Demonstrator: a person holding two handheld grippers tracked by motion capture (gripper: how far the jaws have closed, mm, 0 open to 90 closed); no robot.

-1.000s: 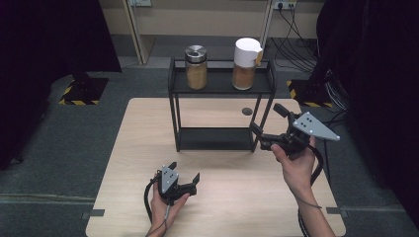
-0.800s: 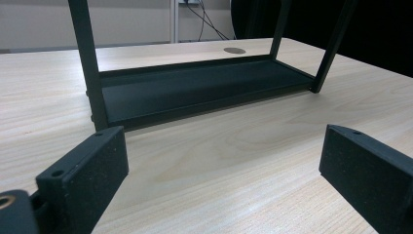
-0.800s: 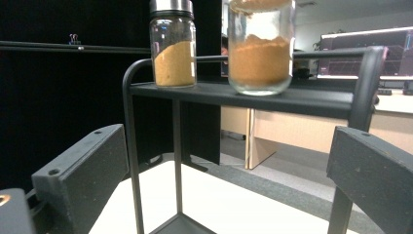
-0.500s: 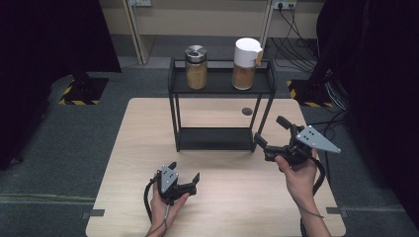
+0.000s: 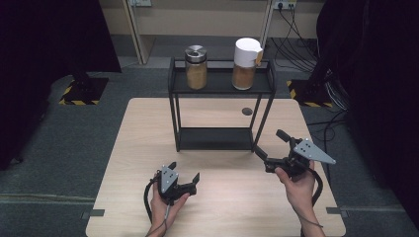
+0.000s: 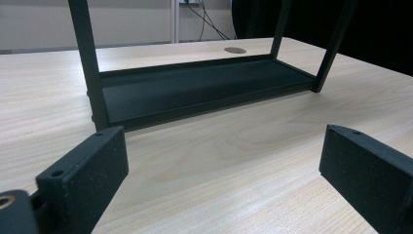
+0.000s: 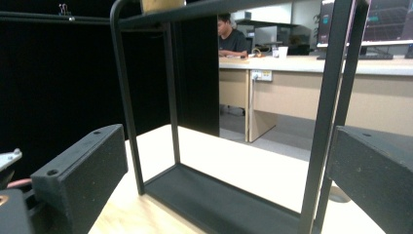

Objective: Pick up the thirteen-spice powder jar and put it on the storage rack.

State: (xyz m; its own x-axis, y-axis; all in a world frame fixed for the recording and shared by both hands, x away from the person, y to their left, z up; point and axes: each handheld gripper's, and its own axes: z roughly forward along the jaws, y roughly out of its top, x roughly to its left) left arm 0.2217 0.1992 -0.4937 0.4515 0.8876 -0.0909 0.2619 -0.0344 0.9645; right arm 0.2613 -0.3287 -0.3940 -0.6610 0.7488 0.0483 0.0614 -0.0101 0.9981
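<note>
Right gripper (image 5: pixel 271 146) has dropped back from the shelf (image 5: pixel 221 90), jaws open, empty; probably withdrawing. Left gripper (image 5: pixel 184 177) open, resting.

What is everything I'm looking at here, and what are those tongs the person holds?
Table: one, light wood, centre.
Shelf rack: one, black, two tiers, on the table's far half.
Steel-lidded jar: one, glass with brown contents, top shelf, left.
White-lidded jar: one, brown contents, top shelf, right.
Round grommet: one, grey, tabletop behind the rack.
Left tongs: black, open, near edge.
Right tongs: black, open, beside the rack's right legs.
</note>
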